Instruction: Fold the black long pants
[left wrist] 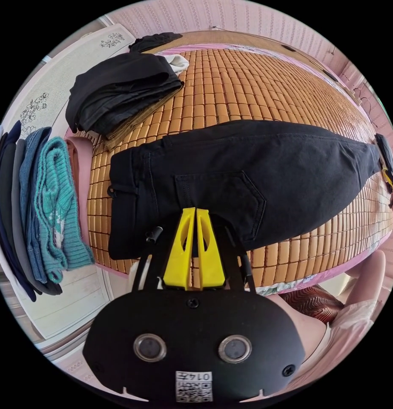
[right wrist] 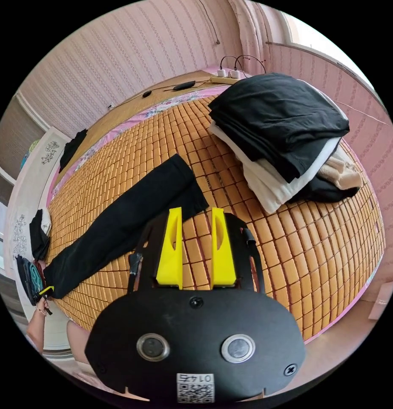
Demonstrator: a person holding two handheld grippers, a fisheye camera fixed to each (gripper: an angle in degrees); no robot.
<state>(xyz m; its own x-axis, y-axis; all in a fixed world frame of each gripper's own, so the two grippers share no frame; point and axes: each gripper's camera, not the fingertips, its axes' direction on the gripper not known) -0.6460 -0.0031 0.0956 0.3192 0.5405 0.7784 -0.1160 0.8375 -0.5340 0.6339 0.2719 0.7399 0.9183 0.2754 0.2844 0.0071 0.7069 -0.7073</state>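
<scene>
Jaws on your left gripper (left wrist: pixel 195 211) are pressed together, tips at the back pocket edge of the black long pants (left wrist: pixel 247 170); can't tell if they pinch cloth; your right gripper (right wrist: pixel 196 211) has jaws spread, hovering beside the hem end; pants lie flat, folded lengthwise along the bamboo mat (left wrist: pixel 256 81); stacked clothes (right wrist: pixel 281 128) sit well apart; knitwear (left wrist: pixel 55 200) hangs off the mat's edge.

The pants (right wrist: pixel 124 221) lie flat across the bed mat (right wrist: pixel 290 255); a stack of folded clothes (right wrist: pixel 281 128) sits beyond their leg ends.
</scene>
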